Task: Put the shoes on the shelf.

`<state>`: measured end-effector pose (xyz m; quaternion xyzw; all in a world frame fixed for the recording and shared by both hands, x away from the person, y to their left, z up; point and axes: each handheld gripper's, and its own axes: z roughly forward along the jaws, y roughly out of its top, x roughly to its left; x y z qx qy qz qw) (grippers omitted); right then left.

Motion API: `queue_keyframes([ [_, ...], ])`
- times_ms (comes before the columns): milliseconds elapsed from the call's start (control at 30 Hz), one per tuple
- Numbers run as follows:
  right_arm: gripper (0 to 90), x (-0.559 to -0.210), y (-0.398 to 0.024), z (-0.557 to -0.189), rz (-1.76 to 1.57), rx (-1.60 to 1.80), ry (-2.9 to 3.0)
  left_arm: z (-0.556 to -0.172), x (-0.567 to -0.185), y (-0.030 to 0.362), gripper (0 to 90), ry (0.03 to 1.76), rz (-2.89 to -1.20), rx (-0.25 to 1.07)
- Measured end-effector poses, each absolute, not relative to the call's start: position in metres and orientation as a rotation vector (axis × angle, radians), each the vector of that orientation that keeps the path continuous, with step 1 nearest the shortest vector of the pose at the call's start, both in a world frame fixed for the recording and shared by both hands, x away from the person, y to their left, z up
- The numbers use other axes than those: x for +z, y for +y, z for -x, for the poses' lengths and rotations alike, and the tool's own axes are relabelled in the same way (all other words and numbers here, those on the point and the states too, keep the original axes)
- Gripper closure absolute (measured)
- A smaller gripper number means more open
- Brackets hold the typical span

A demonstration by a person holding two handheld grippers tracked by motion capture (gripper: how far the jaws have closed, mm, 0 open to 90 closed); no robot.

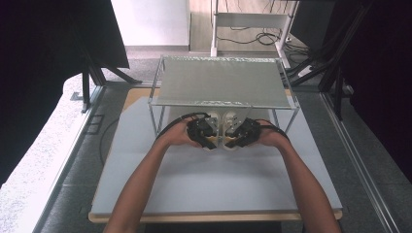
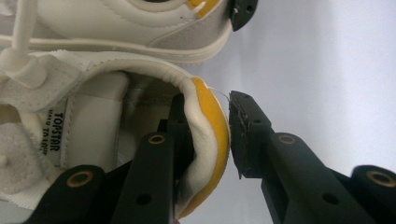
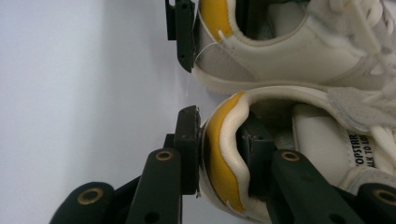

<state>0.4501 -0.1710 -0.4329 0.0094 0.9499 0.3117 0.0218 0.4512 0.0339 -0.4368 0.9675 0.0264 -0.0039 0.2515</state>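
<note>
The person holds a pair of white shoes with yellow heel linings, one in each hand-held gripper, on the table [image 1: 209, 184] just in front of the wire shelf [image 1: 223, 82]. The left hand-held gripper [image 2: 210, 135] has one jaw inside the left shoe [image 2: 116, 107] and one outside, at the heel collar. The inner jaw touches the padding, but the outer pad seems to stand a little apart from the yellow lining, so I judge this grip as loose or not fully closed. The right hand-held gripper [image 3: 219, 144] is clamped on the heel collar of the right shoe [image 3: 327, 135]; the soft collar is pressed flat between the pads.

The risk is, I think, on the left side. If both hands lift or slide together, the left shoe may slip from the jaws or turn on its heel, because the padding is soft and gives way. The two shoes lie side by side and almost touch, so one can push the other. The shelf frame is also near, and the toes may hit it.
</note>
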Motion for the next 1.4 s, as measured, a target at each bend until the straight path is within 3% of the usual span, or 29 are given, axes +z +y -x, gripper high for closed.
queue_keyframes([
  [333,67.8,-0.440,-0.168,-0.454,-0.075,0.936,2.939,-0.454,-0.440,0.034,67.2,0.147,-2.598,0.028],
  [533,46.8,-0.433,-0.167,-0.451,-0.205,0.948,2.825,-0.454,-0.435,0.035,33.2,0.216,-2.519,0.212],
  [667,40.9,-0.429,-0.167,-0.447,-0.230,0.955,2.764,-0.452,-0.431,0.037,27.0,0.258,-2.491,0.243],
  [900,37.3,-0.417,-0.170,-0.430,-0.265,1.034,2.639,-0.436,-0.423,0.047,24.8,0.393,-2.379,0.294],
  [1200,45.6,-0.403,-0.181,-0.402,-0.229,1.094,2.585,-0.417,-0.421,0.059,26.5,0.443,-2.325,0.255],
  [1400,53.7,-0.400,-0.193,-0.384,-0.271,1.123,2.541,-0.396,-0.418,0.070,38.9,0.507,-2.296,0.286],
])
